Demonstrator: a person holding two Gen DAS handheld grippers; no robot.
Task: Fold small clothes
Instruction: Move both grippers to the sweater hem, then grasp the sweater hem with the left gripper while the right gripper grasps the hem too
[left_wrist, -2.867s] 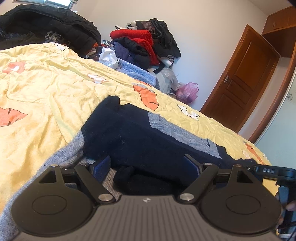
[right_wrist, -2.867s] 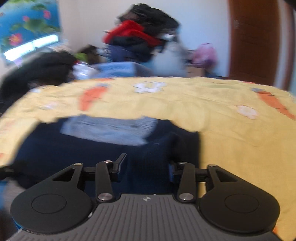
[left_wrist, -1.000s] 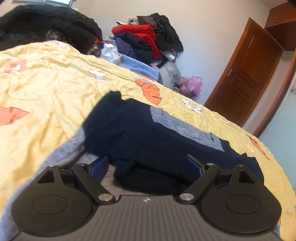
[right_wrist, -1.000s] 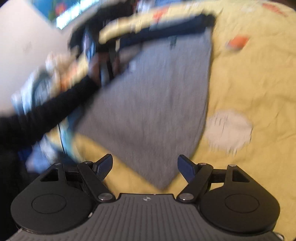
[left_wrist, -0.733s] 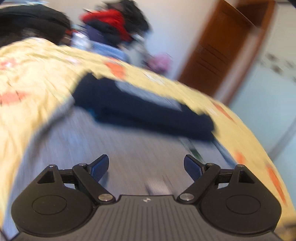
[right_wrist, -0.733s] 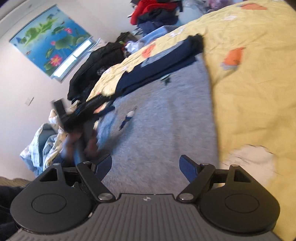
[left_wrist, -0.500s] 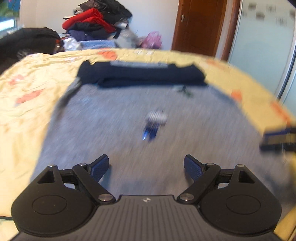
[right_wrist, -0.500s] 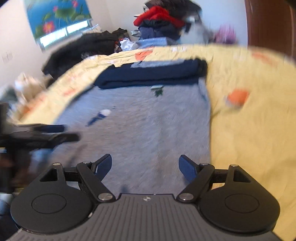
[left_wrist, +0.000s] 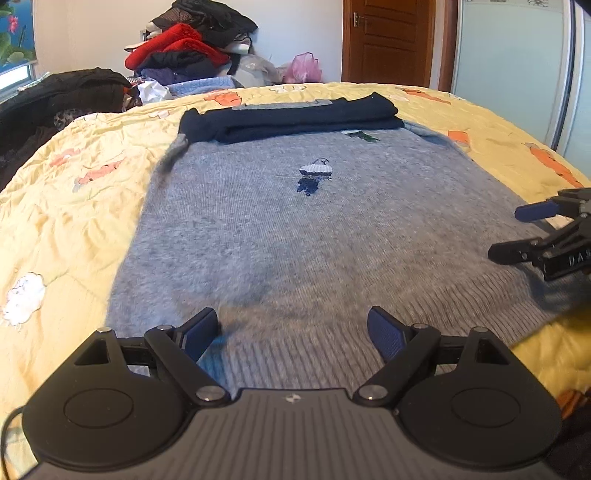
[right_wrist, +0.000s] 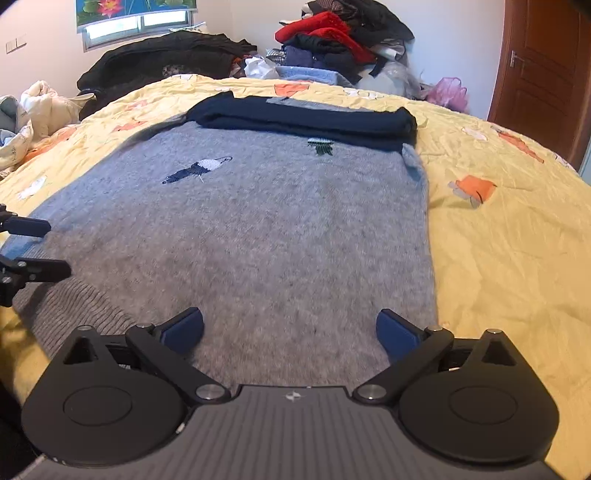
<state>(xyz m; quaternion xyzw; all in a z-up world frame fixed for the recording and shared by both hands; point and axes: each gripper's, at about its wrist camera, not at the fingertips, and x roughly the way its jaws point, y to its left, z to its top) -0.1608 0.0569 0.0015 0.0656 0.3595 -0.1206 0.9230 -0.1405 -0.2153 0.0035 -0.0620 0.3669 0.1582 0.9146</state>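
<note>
A grey knitted sweater (left_wrist: 295, 229) with a small boat motif lies flat on the yellow bedspread (left_wrist: 74, 206). Its navy sleeves (left_wrist: 295, 118) are folded in a band across the far end. My left gripper (left_wrist: 295, 332) is open over the ribbed hem near the left corner, its pads apart from the cloth. My right gripper (right_wrist: 290, 328) hovers above the hem's right side on the same sweater (right_wrist: 258, 229). Its jaws are opening and nothing is pinched between them. Each gripper shows in the other's view: the right gripper (left_wrist: 535, 232) and the left gripper (right_wrist: 29, 247).
A heap of red, black and blue clothes (left_wrist: 192, 48) rises behind the bed, with a black coat (left_wrist: 62, 92) to its left. A pink bag (left_wrist: 303, 68) and a wooden door (left_wrist: 388, 40) stand at the back. Pale bedding (right_wrist: 22, 118) lies beyond the bed's left edge.
Both grippers drew back from the navy folded band to the sweater's hem, and both views swung level. The right jaws now stand wider. The sweater lies spread out flat.
</note>
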